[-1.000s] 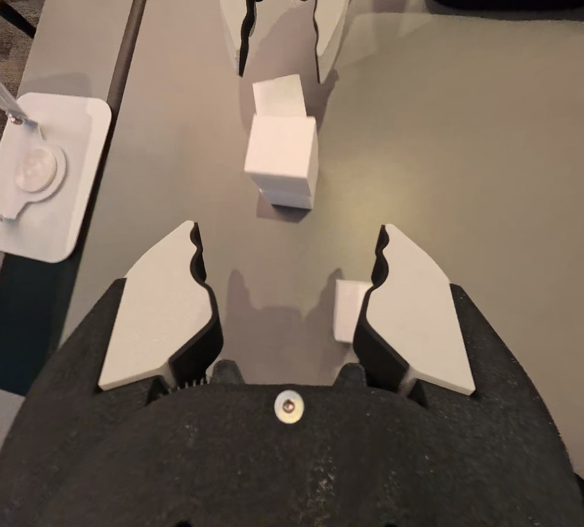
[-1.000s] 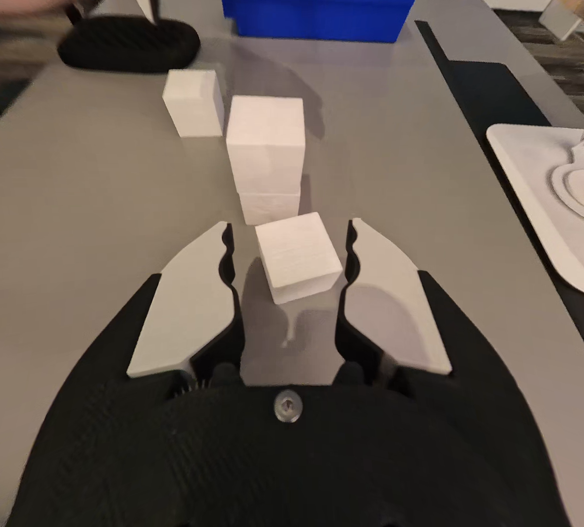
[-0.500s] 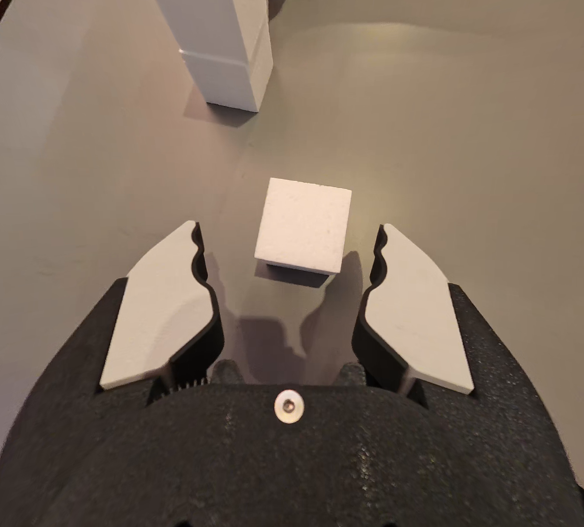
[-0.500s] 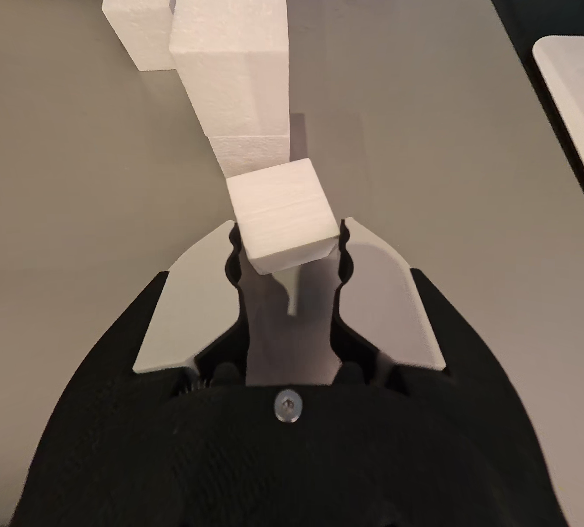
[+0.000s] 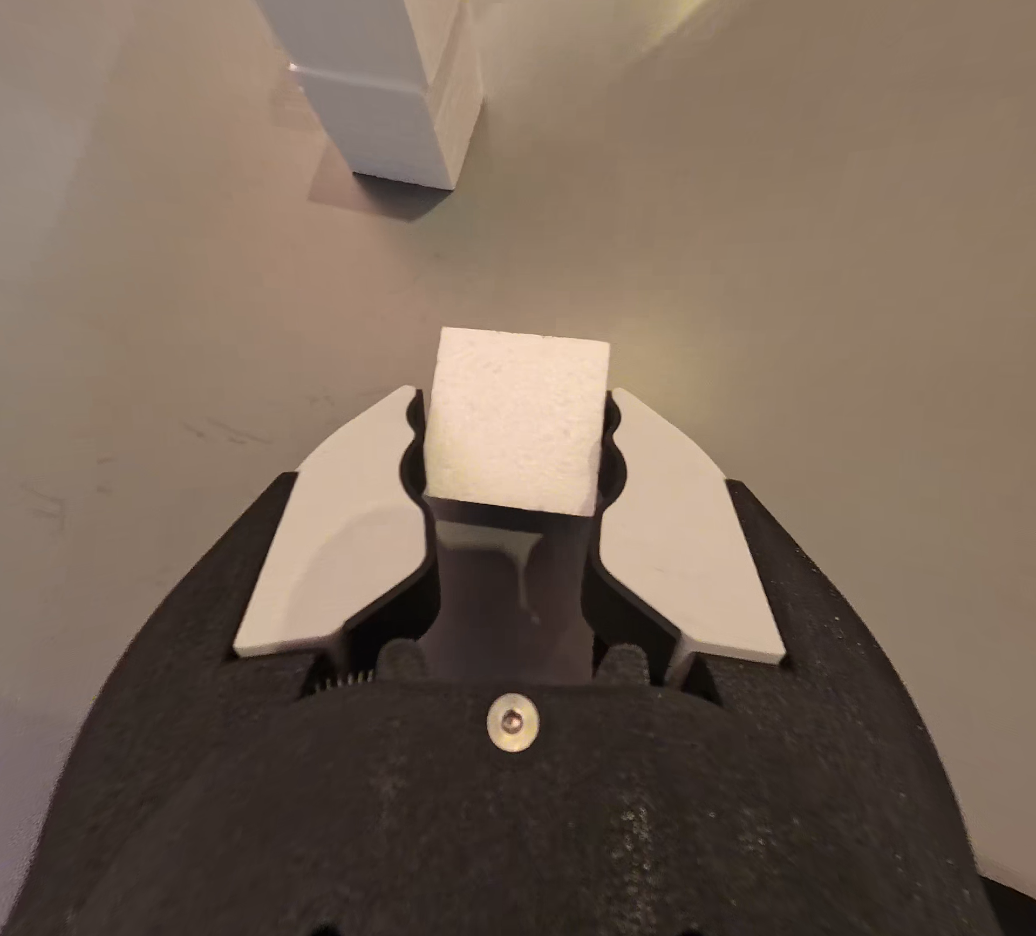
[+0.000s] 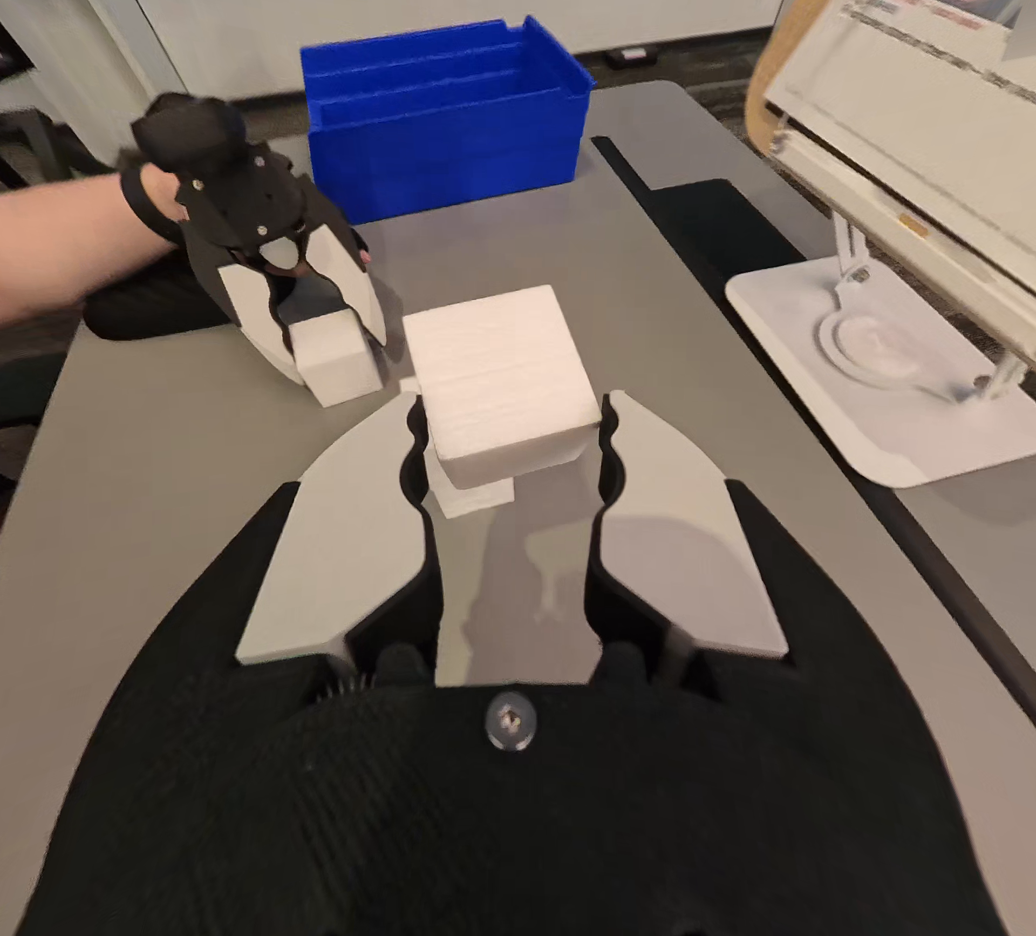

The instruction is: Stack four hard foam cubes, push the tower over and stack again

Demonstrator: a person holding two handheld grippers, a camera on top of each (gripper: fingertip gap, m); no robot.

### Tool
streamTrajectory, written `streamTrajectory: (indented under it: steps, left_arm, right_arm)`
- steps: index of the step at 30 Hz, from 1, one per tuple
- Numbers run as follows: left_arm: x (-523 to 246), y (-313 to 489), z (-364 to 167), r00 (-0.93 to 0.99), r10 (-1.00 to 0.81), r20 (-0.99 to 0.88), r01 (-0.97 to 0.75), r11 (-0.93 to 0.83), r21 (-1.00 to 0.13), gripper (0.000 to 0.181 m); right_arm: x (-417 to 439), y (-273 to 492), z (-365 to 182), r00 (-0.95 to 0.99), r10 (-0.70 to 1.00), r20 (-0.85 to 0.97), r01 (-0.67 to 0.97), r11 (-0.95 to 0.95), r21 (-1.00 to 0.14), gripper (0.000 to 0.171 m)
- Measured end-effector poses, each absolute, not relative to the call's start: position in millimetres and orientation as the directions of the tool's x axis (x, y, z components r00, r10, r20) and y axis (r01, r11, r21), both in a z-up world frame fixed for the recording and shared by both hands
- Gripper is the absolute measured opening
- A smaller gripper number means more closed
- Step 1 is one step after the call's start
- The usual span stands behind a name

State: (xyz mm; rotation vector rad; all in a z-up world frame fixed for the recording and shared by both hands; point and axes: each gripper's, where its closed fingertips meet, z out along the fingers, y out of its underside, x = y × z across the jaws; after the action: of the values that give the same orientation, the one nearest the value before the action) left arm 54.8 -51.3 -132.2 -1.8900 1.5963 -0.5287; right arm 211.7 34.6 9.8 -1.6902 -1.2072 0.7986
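Note:
In the left wrist view my left gripper (image 5: 513, 407) is shut on a white foam cube (image 5: 516, 421), with both pads pressed on its sides, low over the grey table (image 5: 785, 292). A stack of two white cubes (image 5: 381, 68) stands ahead to the left. In the right wrist view my right gripper (image 6: 513, 410) is shut on another white cube (image 6: 499, 376) and holds it over that stack, whose lower part (image 6: 476, 497) shows beneath. The left gripper (image 6: 331, 342) with its cube (image 6: 336, 354) shows at the left, close to the stack.
A blue bin (image 6: 443, 124) stands at the far end of the table (image 6: 168, 460). A white stand base (image 6: 874, 376) lies at the right, past a dark gap. A black pad (image 6: 146, 309) and a person's forearm (image 6: 67, 247) are at the left. Tip to tip, the grippers are about 25 cm apart. To reach the white stand base (image 6: 874, 376) in a straight line is about 30 cm for my right fingers, about 40 cm for my left.
My left gripper came down around the loose cube and shut on it. My right gripper, with its cube in its grasp, rose from in front of the stack to above it.

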Motion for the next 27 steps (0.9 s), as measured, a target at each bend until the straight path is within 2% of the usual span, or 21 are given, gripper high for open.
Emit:
streamTrajectory:
  steps: [3, 10, 27]
  left_arm:
    - [57, -52, -124, 0.200, -0.978, -0.064, -0.708, -0.099, -0.699, 0.059]
    - [54, -54, -122, 0.206, -0.977, -0.060, -0.699, -0.103, -0.707, 0.059]
    - [54, -54, -121, 0.203, -0.977, -0.064, -0.698, -0.099, -0.709, 0.059]
  right_arm:
    - [187, 23, 4, 0.318, 0.945, 0.078, 0.485, -0.091, -0.870, 0.060]
    - [169, 19, -15, 0.351, 0.933, 0.086, 0.566, -0.137, -0.813, 0.060]
    - [164, 21, -29, 0.341, 0.937, 0.075, 0.589, -0.150, -0.794, 0.060]
